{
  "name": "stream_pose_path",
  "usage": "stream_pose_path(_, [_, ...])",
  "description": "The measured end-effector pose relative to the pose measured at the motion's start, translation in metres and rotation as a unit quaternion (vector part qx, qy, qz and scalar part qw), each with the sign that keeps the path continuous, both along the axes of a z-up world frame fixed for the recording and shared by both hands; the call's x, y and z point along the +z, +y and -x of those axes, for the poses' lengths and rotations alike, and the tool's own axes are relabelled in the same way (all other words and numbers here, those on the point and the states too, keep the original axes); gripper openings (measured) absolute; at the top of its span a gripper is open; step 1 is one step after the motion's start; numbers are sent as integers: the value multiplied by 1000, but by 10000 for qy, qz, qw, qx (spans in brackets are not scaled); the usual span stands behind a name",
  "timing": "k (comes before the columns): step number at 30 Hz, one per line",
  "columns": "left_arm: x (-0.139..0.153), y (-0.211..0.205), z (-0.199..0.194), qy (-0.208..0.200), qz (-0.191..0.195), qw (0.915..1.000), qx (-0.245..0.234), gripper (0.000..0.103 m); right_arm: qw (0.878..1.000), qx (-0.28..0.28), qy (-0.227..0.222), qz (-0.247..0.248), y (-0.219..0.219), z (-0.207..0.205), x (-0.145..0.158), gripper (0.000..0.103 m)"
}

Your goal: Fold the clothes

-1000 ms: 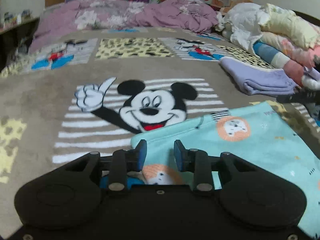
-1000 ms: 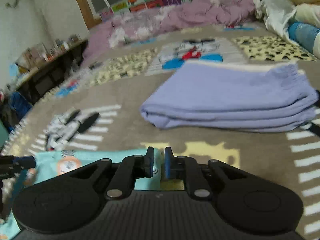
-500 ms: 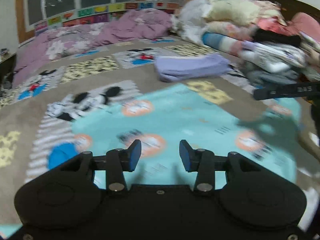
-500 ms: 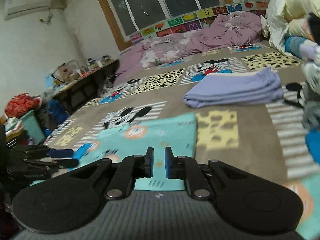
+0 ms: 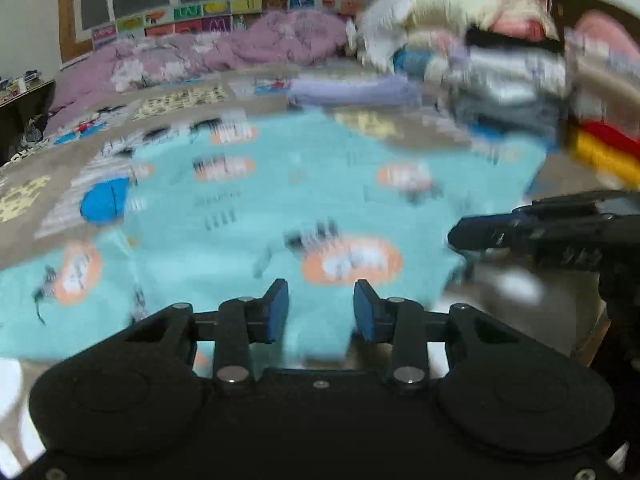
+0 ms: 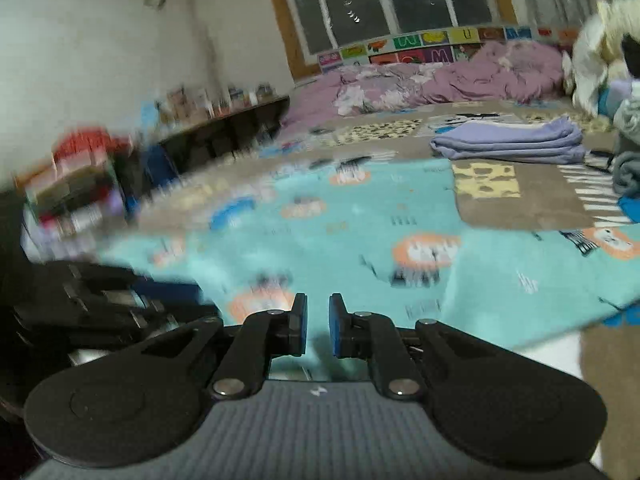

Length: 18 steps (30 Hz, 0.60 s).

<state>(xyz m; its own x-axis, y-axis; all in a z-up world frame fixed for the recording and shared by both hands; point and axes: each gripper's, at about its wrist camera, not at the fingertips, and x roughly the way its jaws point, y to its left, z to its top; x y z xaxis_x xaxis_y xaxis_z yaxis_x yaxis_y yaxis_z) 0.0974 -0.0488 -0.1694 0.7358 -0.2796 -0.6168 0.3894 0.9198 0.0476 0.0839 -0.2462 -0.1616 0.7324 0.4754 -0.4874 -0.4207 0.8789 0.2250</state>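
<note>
Left gripper (image 5: 321, 307) has its pads spread, teal cloth (image 5: 256, 216) rising between them at the bed's (image 6: 520, 200) near edge. Right gripper (image 6: 318, 324) shows a narrow gap, teal fabric in it; whether it pinches is unclear. Only the right view shows the shelf (image 6: 224, 124) of small items; only the left shows the clothes pile (image 5: 500, 72). Folded lilac garment (image 6: 512, 142) lies beyond.

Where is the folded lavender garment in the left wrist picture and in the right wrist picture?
Left wrist view: folded lavender garment lies upper centre-right, blurred, beyond the teal printed cloth.
Right wrist view: it lies upper right, sharp, beyond the same cloth.
Shared landmark: the purple bedding under the window.
</note>
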Motion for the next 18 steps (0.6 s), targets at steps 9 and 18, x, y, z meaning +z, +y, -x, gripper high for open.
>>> stream_pose_path(9, [-13,-10,10,-300,-341,9990,-8,36,9997,-175,185,-34,-8,6,-9,12])
stream_pose_path(18, [13,-18,20,-200,-13,9998,-85,37,9783,-1164,359,-1677,-77,15,-7,24])
